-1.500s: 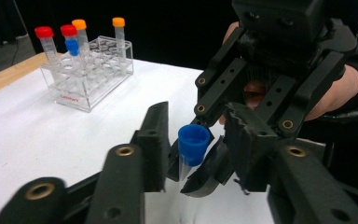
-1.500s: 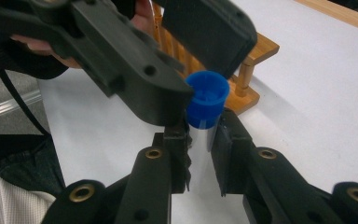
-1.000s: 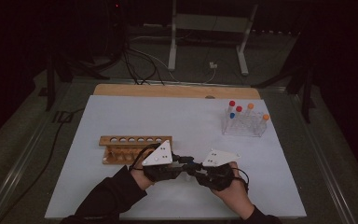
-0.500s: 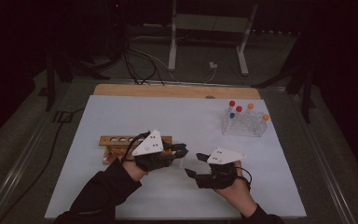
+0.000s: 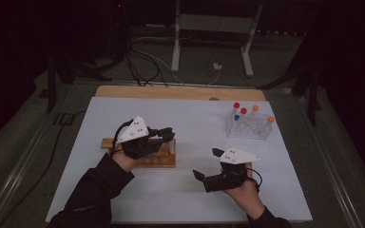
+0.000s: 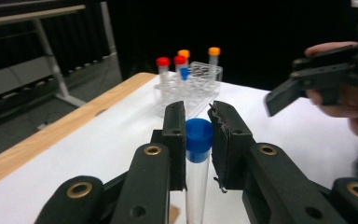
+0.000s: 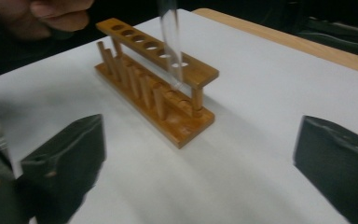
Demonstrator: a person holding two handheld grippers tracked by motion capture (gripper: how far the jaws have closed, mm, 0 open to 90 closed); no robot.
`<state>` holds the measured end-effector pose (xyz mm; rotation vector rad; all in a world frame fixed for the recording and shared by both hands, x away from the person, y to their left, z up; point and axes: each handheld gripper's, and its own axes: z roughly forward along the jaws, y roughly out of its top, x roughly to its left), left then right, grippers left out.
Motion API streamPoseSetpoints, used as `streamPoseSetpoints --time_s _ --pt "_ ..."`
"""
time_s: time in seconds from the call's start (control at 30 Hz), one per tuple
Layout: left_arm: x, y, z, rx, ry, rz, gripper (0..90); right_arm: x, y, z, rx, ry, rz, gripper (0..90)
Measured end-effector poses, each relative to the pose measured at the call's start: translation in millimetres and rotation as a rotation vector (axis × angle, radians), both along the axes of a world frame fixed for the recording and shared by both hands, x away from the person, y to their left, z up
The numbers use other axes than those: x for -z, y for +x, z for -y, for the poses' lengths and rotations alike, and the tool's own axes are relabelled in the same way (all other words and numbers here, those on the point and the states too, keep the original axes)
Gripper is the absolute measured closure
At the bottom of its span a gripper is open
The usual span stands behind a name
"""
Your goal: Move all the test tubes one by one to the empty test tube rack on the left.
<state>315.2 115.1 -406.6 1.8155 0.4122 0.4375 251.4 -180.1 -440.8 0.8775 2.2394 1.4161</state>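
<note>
Since the earlier frames, the left gripper [image 5: 164,135] has parted from the right gripper [image 5: 208,164] and moved toward 11 o'clock, over the wooden rack [image 5: 145,154]; the right jaws have just been opening, with nothing between them. Left gripper: jaws clamped on the blue cap of a clear tube [image 6: 198,161], which hangs upright beneath them; seen from the right gripper view, the tube's [image 7: 171,44] lower end stands at the rack's [image 7: 156,88] end hole, though whether it has entered cannot be told. Left forearm: enters from 7 o'clock of the high view, sleeve dark, hand curled round the gripper body, jaws pointing toward 3 o'clock. Right gripper: jaws wide apart and empty, pointing toward 9 o'clock; its hand rests low on the white mat [image 5: 195,114], at 4 o'clock from the rack. Clear rack [image 5: 249,126] of capped tubes: stands at 2 o'clock on the mat, well apart from both grippers.
</note>
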Motion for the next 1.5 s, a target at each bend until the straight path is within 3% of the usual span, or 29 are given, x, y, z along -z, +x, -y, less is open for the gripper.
streamPoseSetpoints --time_s 0.13,0.17,0.33,0.53,0.87,1.0,1.33,1.5 --pt "0.2 5.2 -9.0 -0.047 -0.014 0.01 77.7 -0.6 -0.1 3.1 0.006 0.008 0.01 0.0" --pt "0.9 7.7 -13.7 -0.071 -0.037 0.007 77.7 -0.8 0.1 3.9 0.0 0.013 0.006 0.0" --pt "2.3 11.9 -20.9 -0.131 -0.042 0.027 77.8 -0.3 -0.2 3.8 -0.004 0.008 0.01 0.0" --pt "7.2 15.6 -23.5 -0.149 -0.035 0.007 77.8 0.4 0.3 3.8 -0.004 0.004 0.006 0.0" --pt "35.4 18.9 -11.9 -0.158 0.032 -0.048 77.8 -0.3 0.9 7.3 -0.003 0.029 0.001 0.0" --pt "43.4 19.1 -11.9 -0.171 0.035 -0.066 77.7 -0.5 0.6 7.7 -0.002 0.03 0.004 0.0" --pt "56.0 16.8 -12.2 -0.195 0.025 -0.077 77.6 -1.7 0.1 9.1 -0.004 0.039 0.007 0.0" --pt "60.8 16.8 -9.7 -0.193 0.045 -0.068 77.6 -1.7 0.6 9.8 -0.006 0.04 0.008 0.0"
